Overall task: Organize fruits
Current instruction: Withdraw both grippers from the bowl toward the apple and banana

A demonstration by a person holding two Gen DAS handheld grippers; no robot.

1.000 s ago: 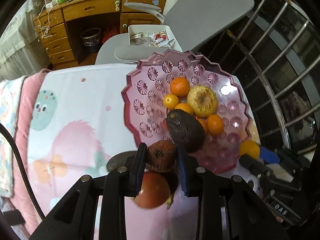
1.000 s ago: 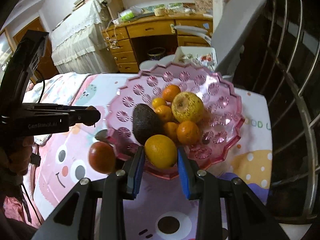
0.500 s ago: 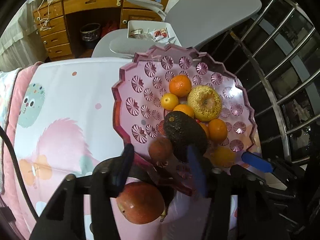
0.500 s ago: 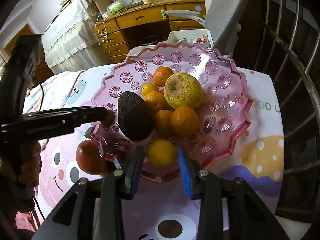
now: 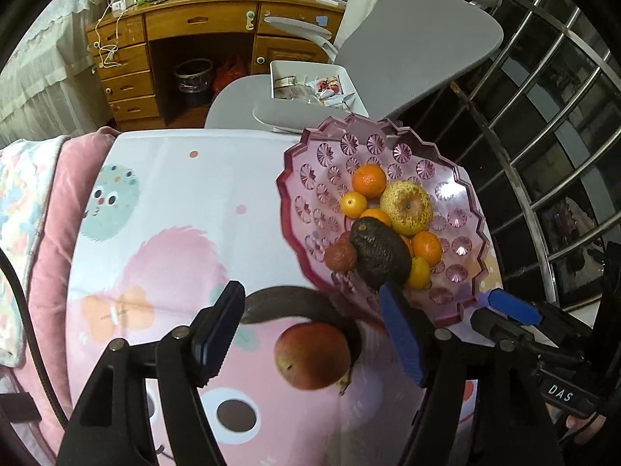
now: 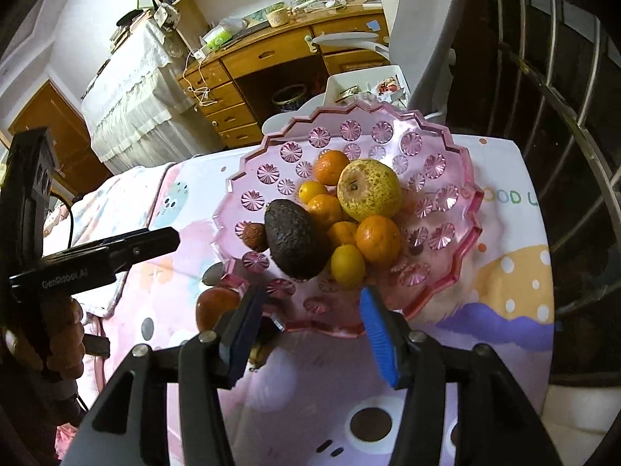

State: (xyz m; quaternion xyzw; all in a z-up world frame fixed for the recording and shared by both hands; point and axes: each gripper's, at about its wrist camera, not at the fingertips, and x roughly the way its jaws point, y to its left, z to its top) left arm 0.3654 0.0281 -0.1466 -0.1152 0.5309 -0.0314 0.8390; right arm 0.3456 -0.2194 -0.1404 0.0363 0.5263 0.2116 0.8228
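A pink glass fruit plate [image 5: 458, 178] [image 6: 446, 155] holds a dark avocado [image 5: 382, 258] [image 6: 295, 242], a yellow pear [image 5: 405, 206] [image 6: 368, 190], several oranges, a yellow lemon [image 6: 347, 266] and a small brown wrinkled fruit [image 5: 340, 256] [image 6: 254, 236]. My left gripper [image 5: 310, 339] is open and empty above a red apple [image 5: 312, 355] [image 6: 215, 306] lying on the cloth beside an overripe dark banana [image 5: 287, 306]. My right gripper [image 6: 308, 334] is open and empty at the plate's near rim, just behind the lemon.
The cartoon-print tablecloth [image 5: 174, 202] covers the table. A grey office chair [image 5: 407, 46] with a white box of clutter stands behind it, a wooden desk [image 5: 202, 39] beyond. A metal railing [image 5: 543, 116] runs along the right. A pink cushion [image 5: 50, 233] lies at the left edge.
Both grippers opened. The left one let go of the brown wrinkled fruit onto the plate and drew back; the right one released the lemon onto the plate and drew back.
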